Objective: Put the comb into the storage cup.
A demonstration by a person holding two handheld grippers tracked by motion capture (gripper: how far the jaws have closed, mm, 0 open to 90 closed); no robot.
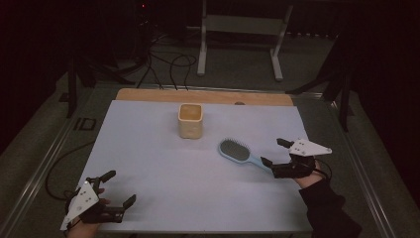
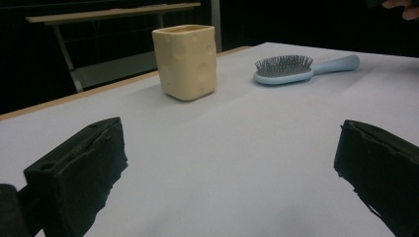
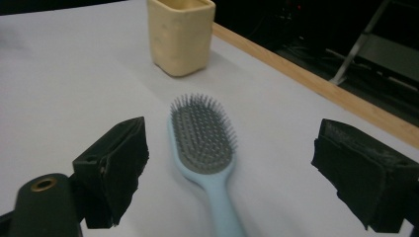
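We centre the wide-open right tongs (image 3: pixel 227 168) over the pale-blue plastic hairbrush's (image 3: pixel 205 143) handle, lying right of centre in the high view on the white tabletop (image 1: pixel 163 163), then clench squarely; left tongs (image 2: pixel 222 168) rest released.

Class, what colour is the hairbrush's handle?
Light blue. The hairbrush shows best in the right gripper view.
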